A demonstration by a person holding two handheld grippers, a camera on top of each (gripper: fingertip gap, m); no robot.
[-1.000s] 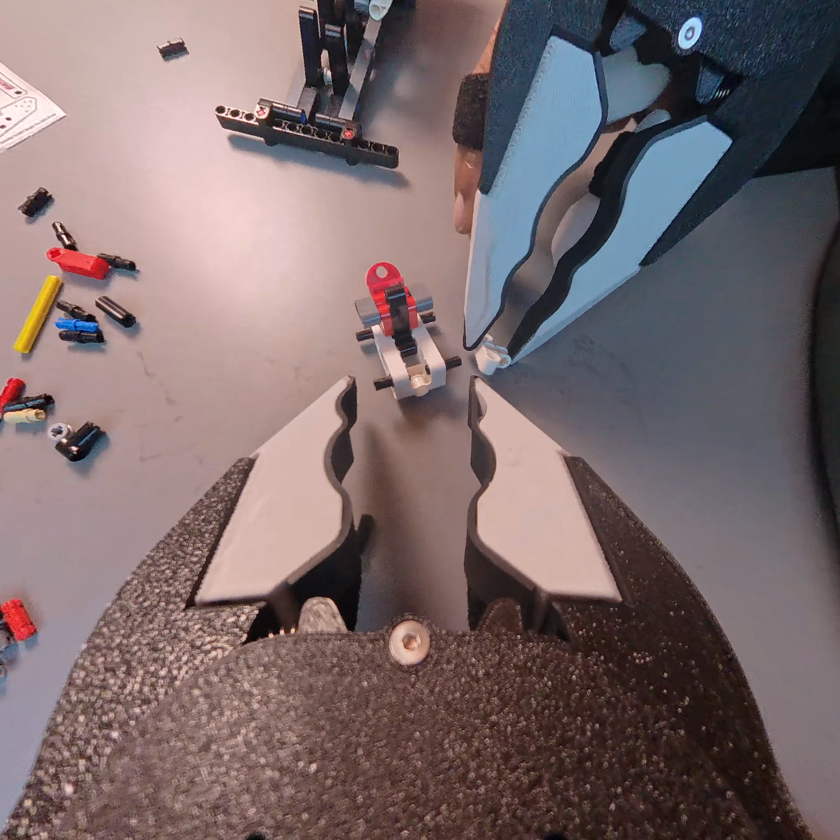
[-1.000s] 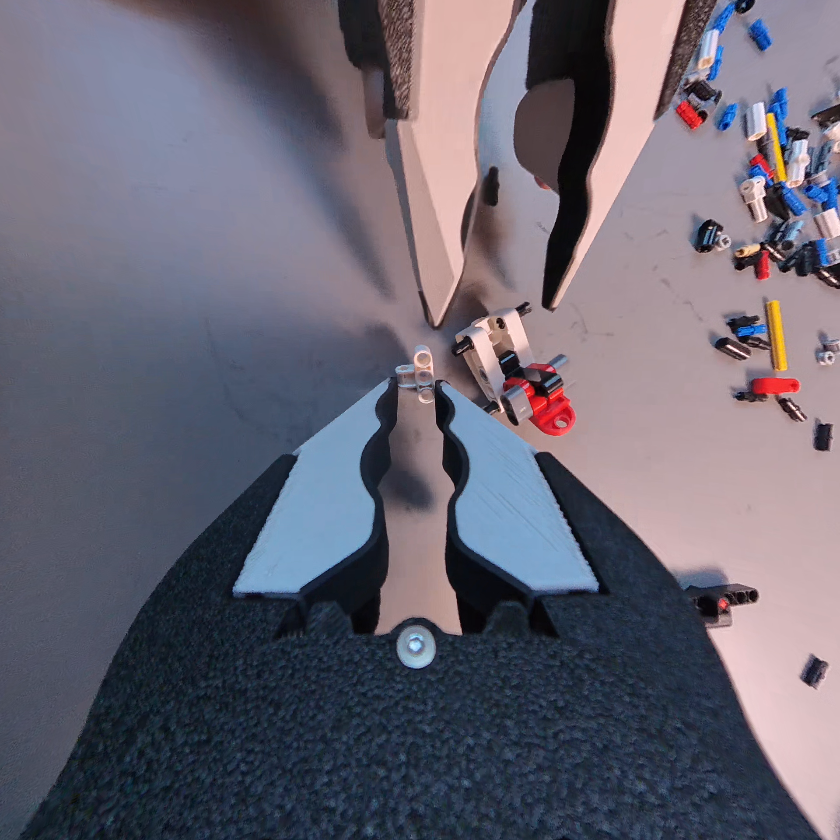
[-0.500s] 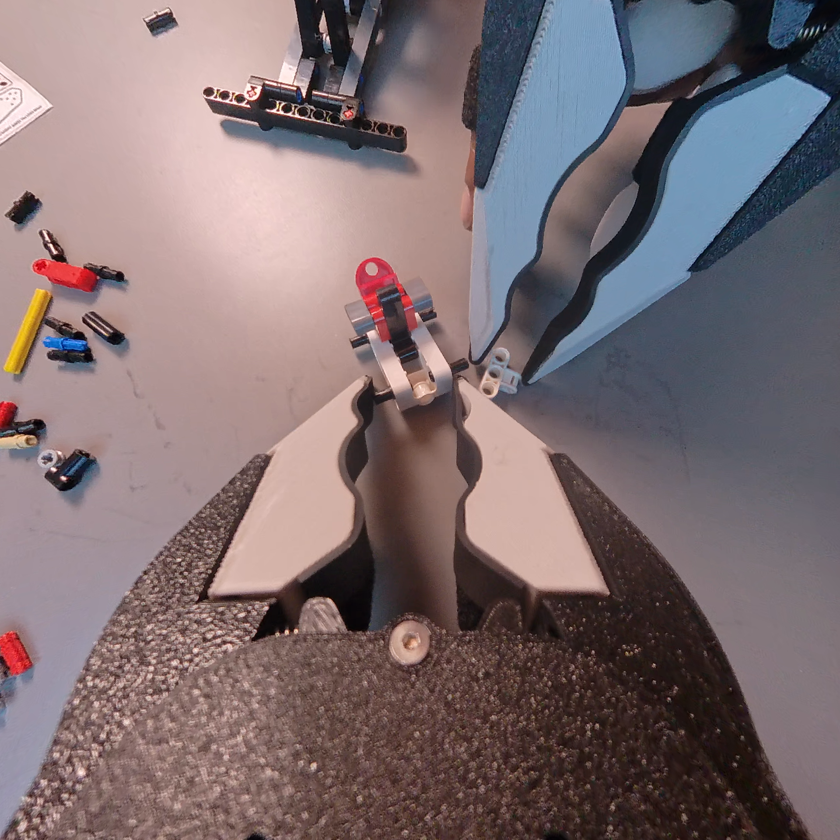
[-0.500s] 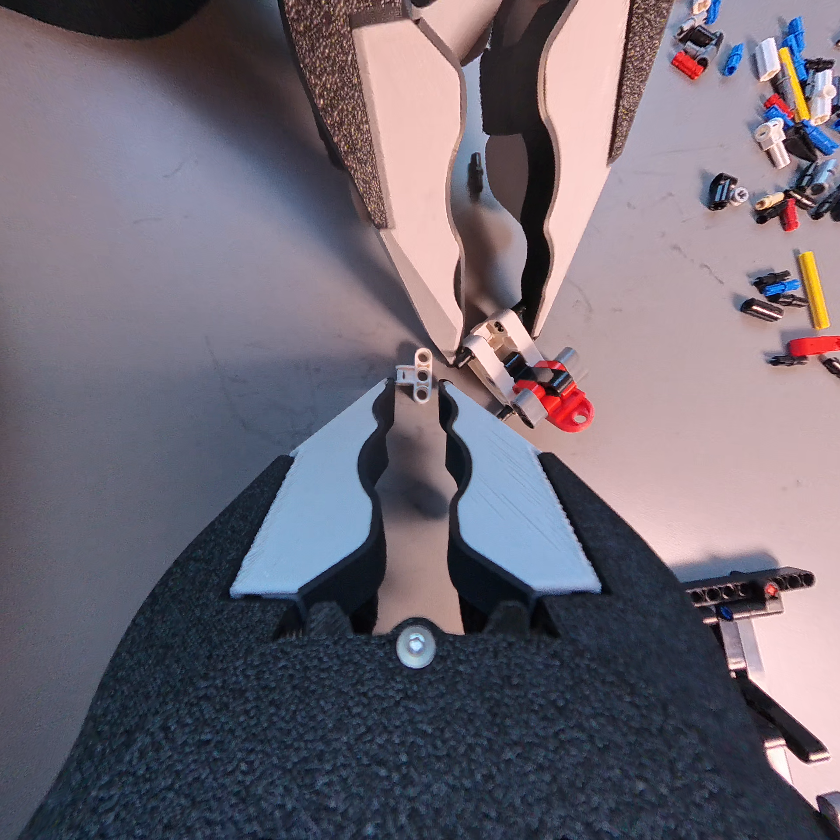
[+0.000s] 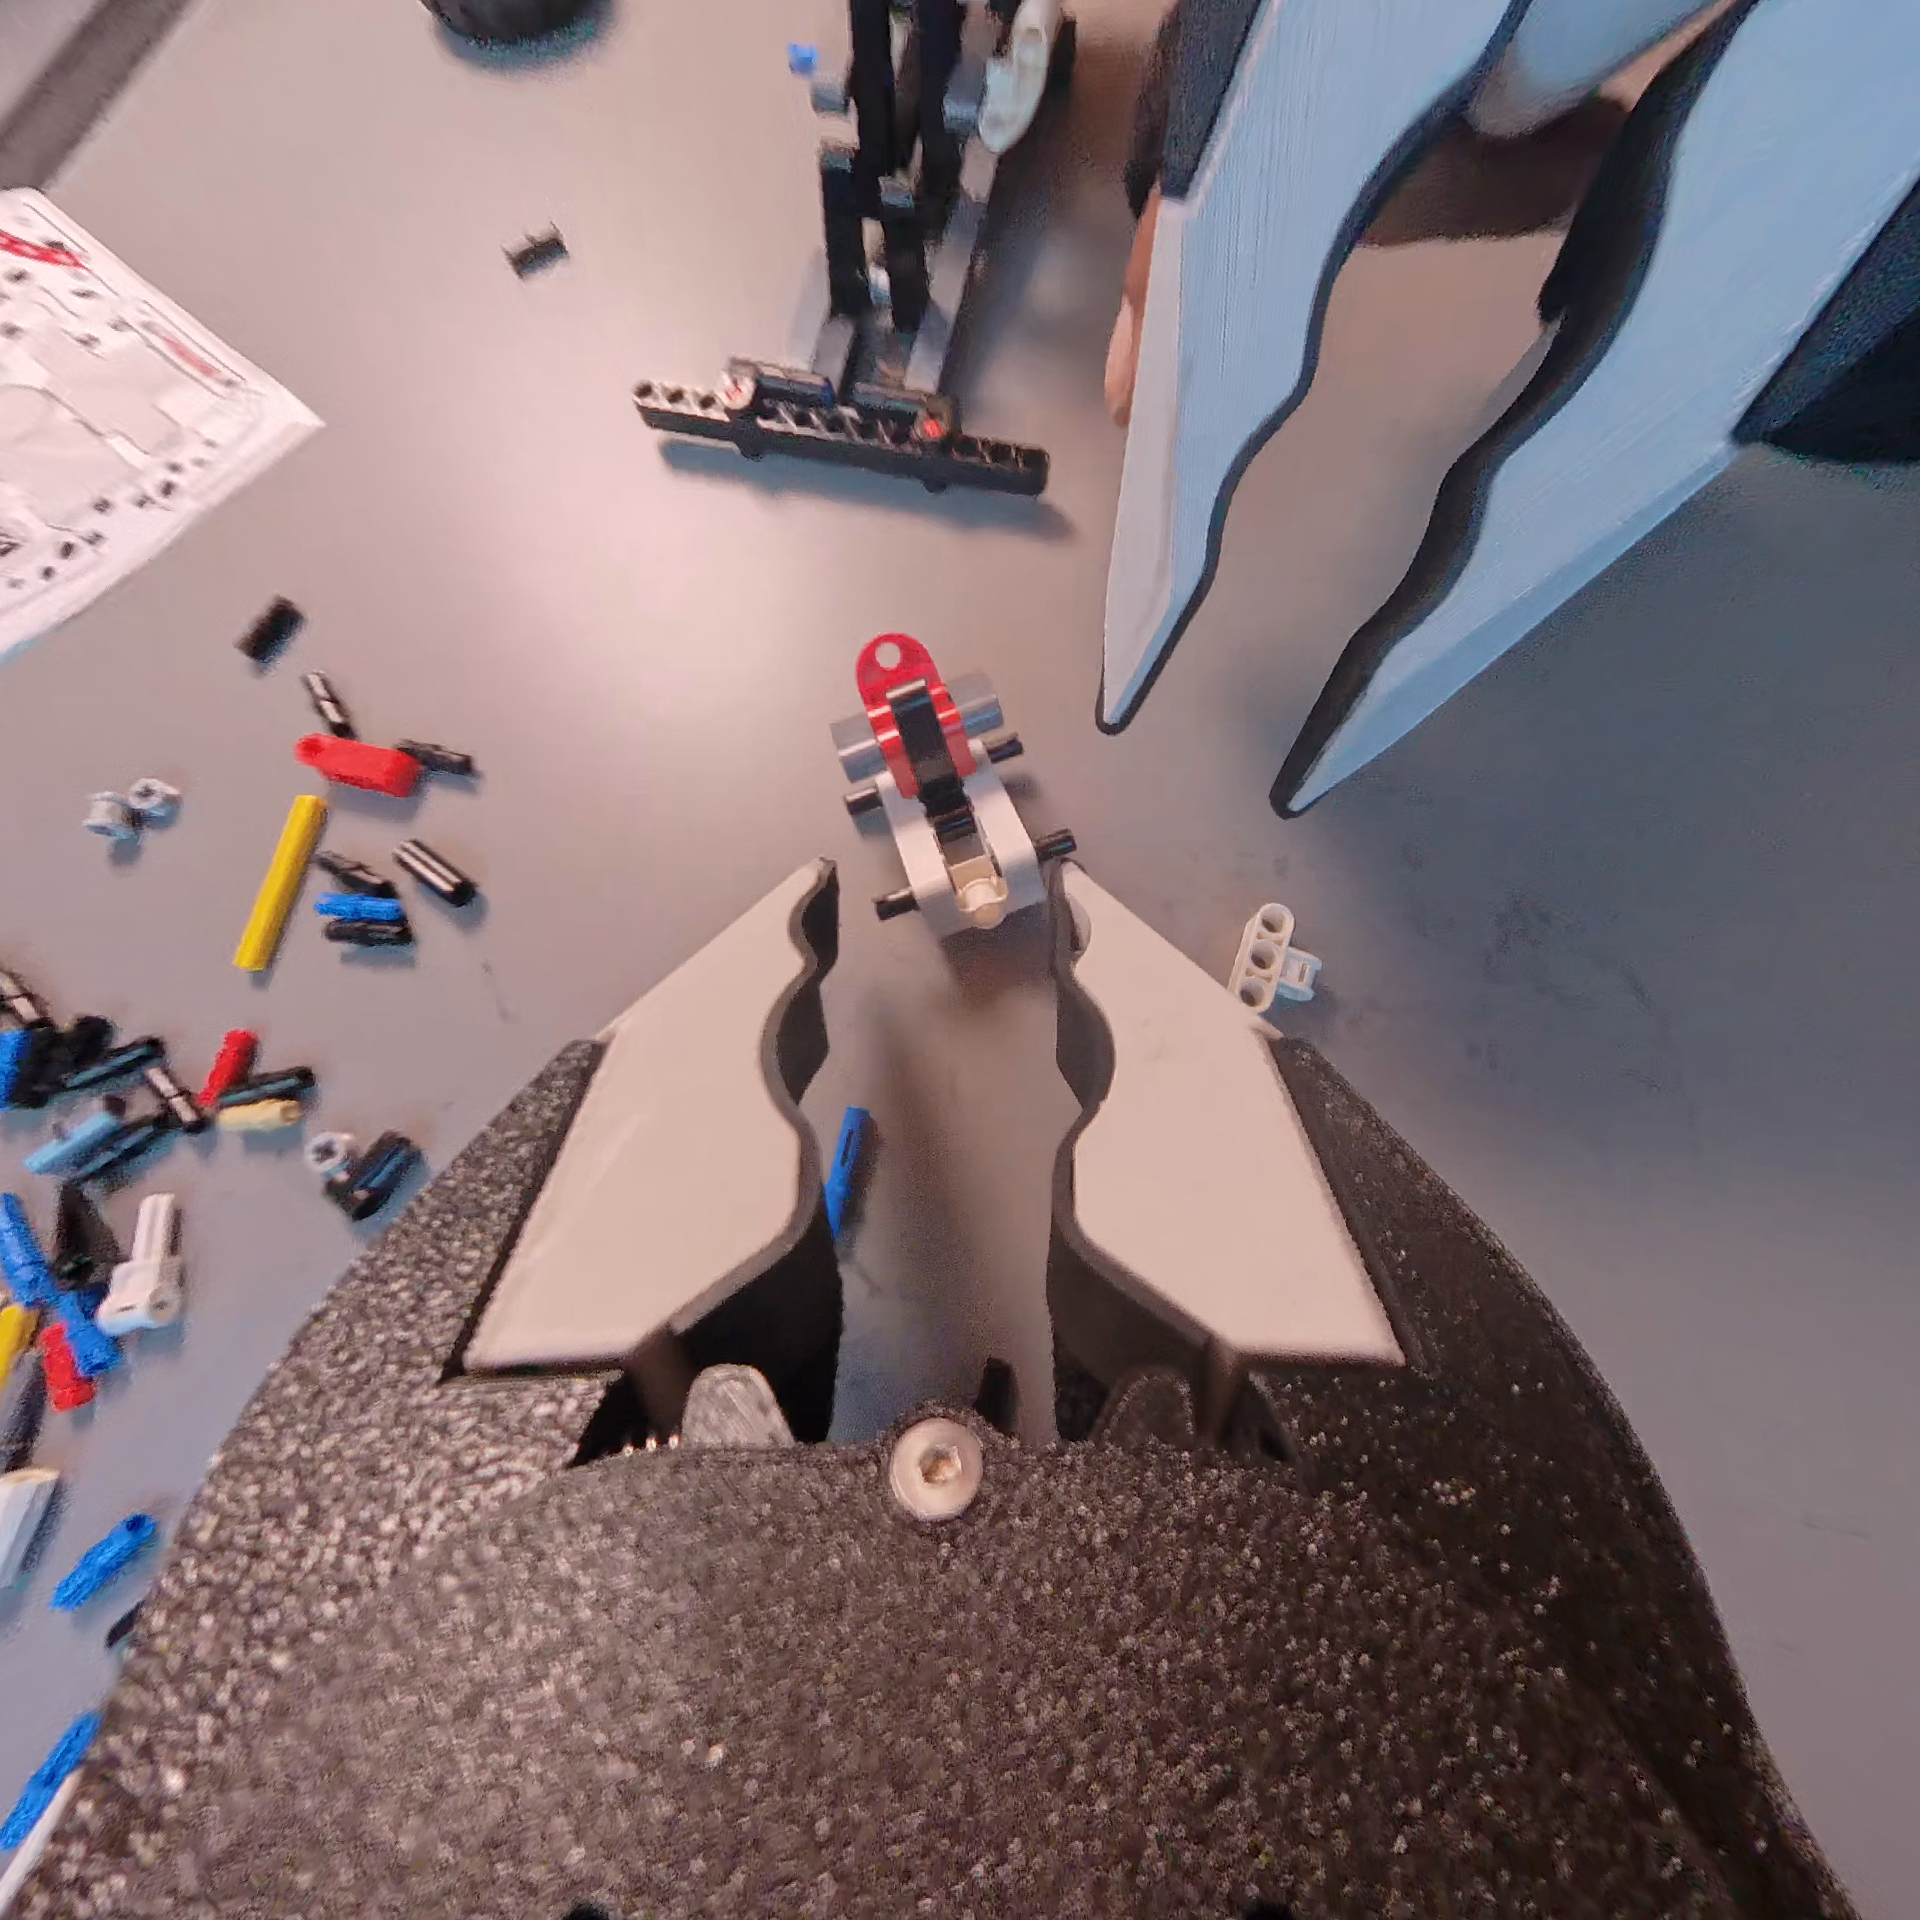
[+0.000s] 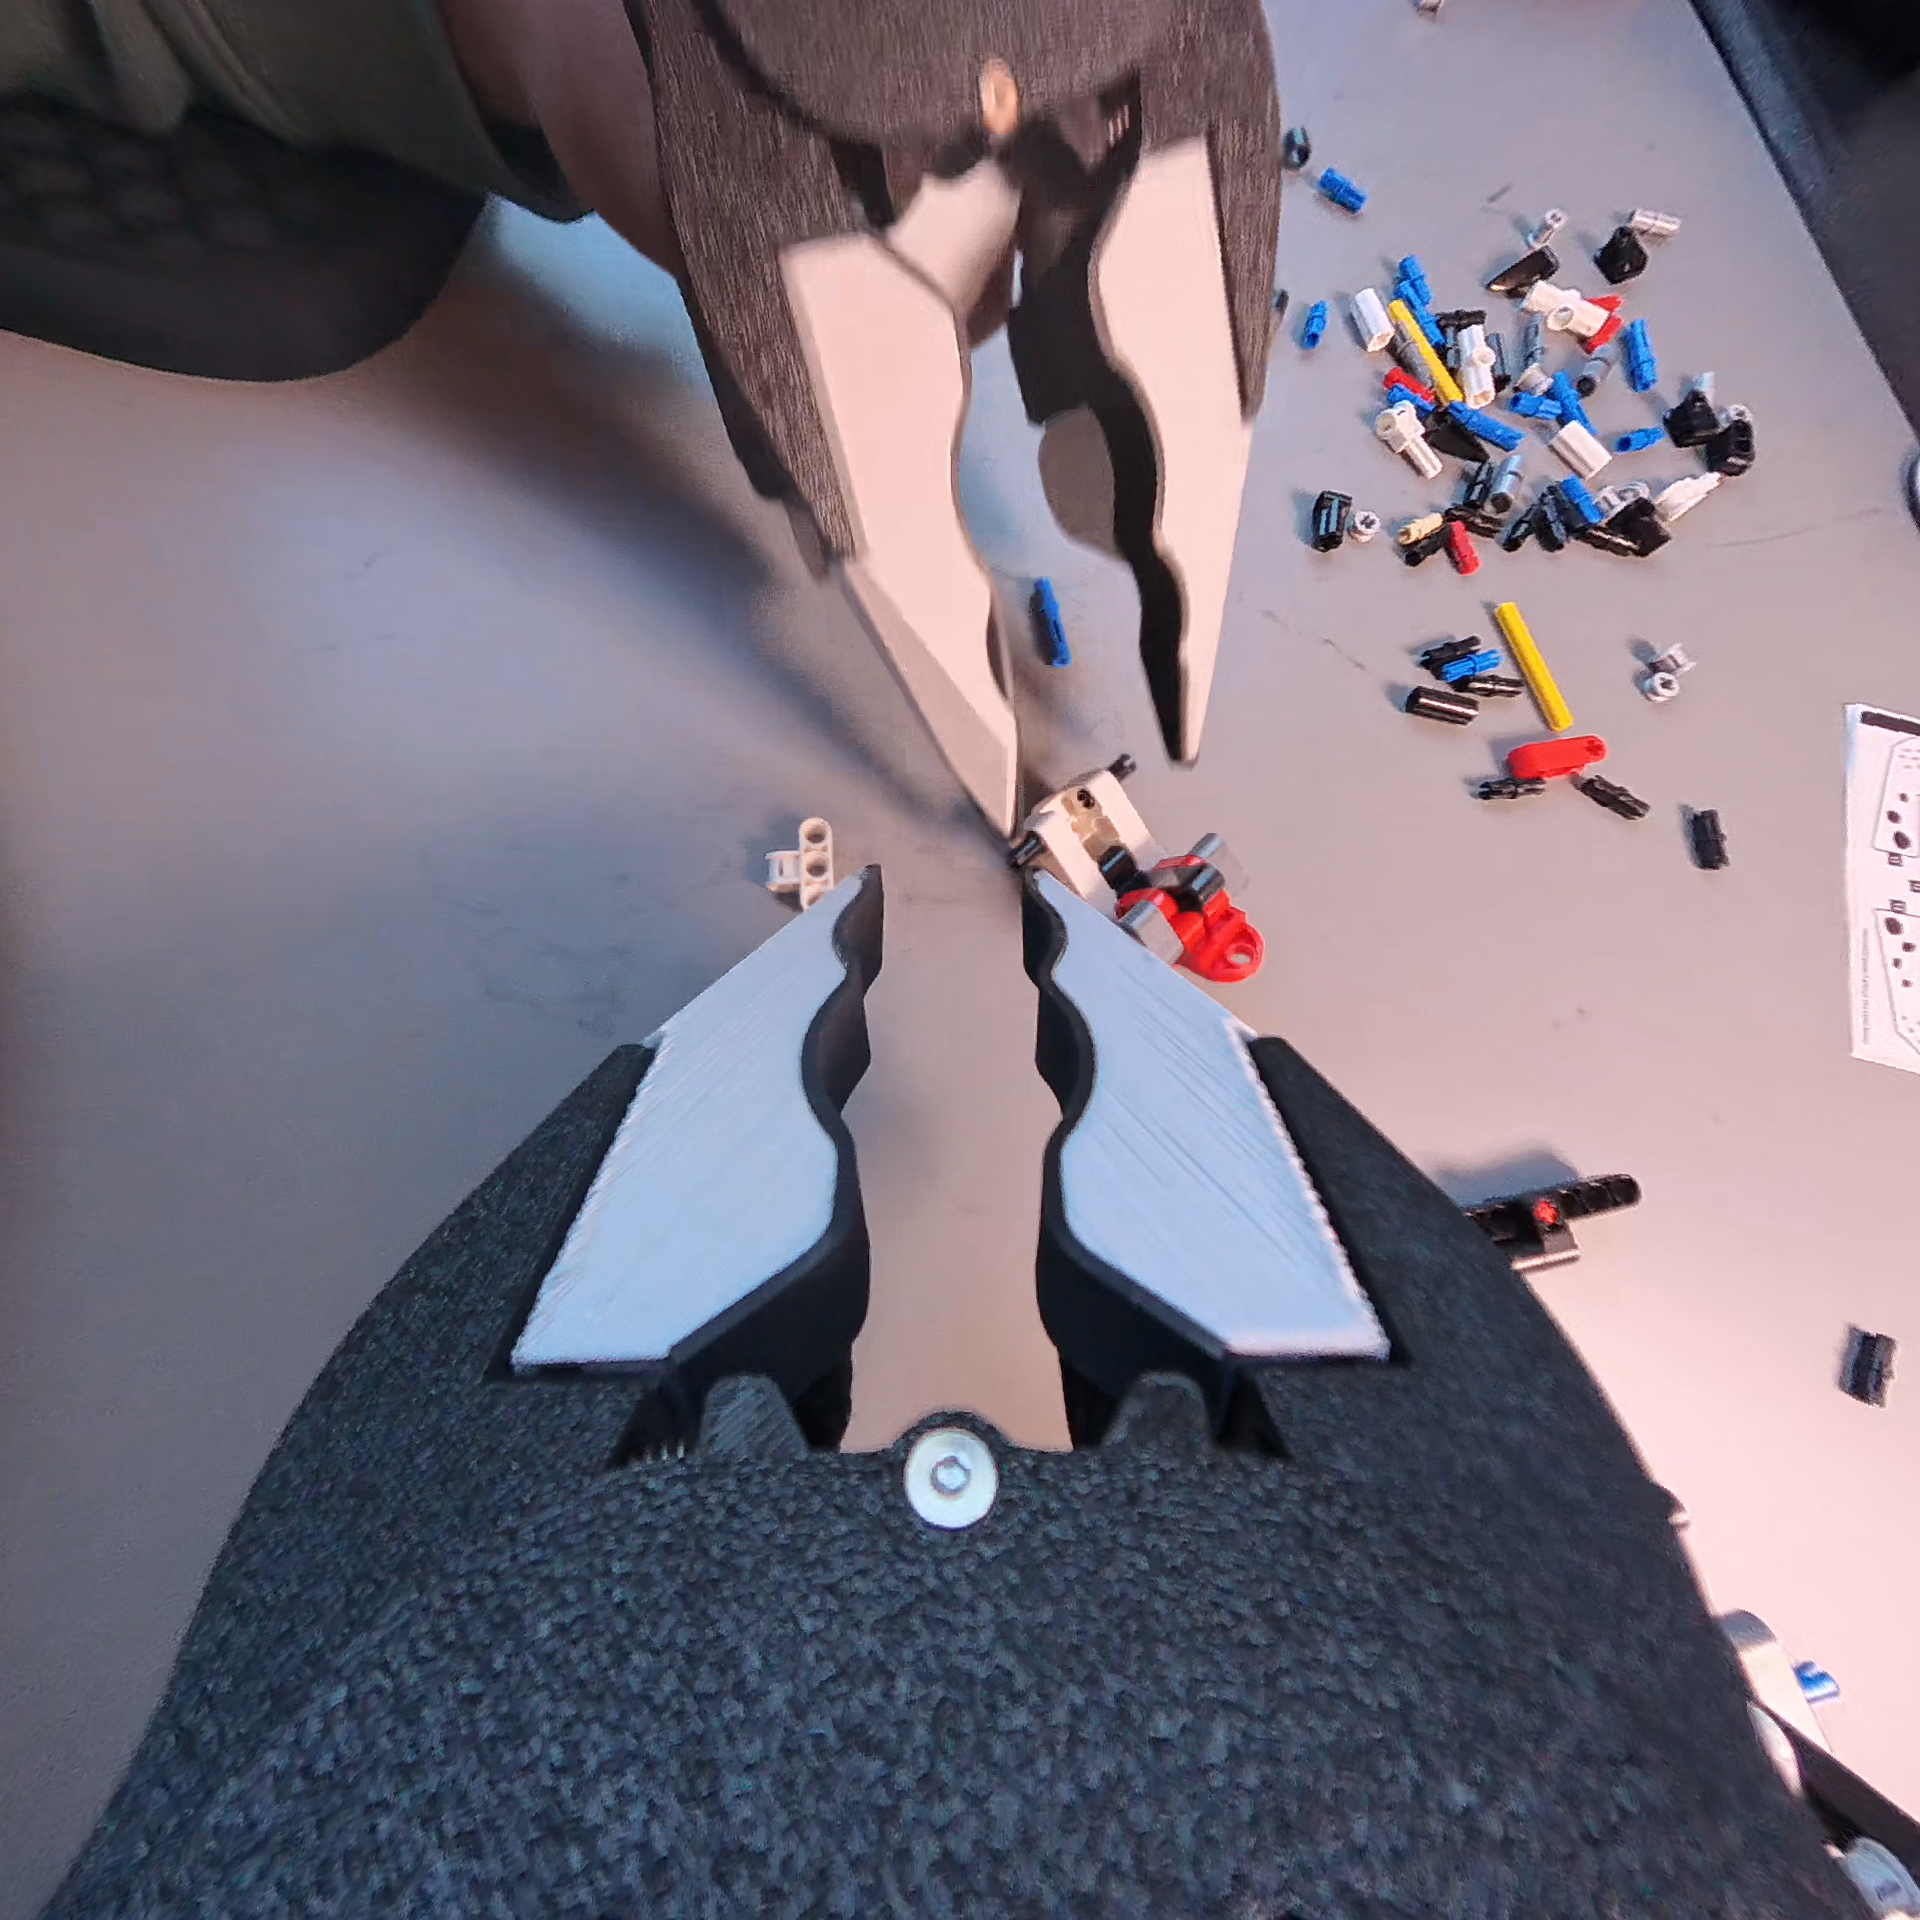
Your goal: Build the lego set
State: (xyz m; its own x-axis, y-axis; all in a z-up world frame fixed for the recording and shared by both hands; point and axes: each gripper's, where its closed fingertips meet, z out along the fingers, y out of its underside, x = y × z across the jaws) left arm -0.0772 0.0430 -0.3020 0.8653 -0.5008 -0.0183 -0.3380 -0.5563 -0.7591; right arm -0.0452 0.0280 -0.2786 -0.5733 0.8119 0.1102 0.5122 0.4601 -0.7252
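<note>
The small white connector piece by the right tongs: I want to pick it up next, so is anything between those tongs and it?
Nothing visible blocks it. The white connector lies alone on the bare table, just beyond and left of the open right tongs. The red-and-white assembly sits on the other side, at the left tongs.

The right gripper point(image 6: 953, 883) is open over the gray tabletop point(image 6: 364, 727) and holds nothing. A small white piece point(image 6: 802, 854) lies just left of its left tip. A little white, black and red build point(image 6: 1138, 878) sits by its right tip. The left gripper point(image 6: 1091, 769) points down from the top, also open. Many loose small pieces point(image 6: 1507, 436) lie off to the right.
</note>
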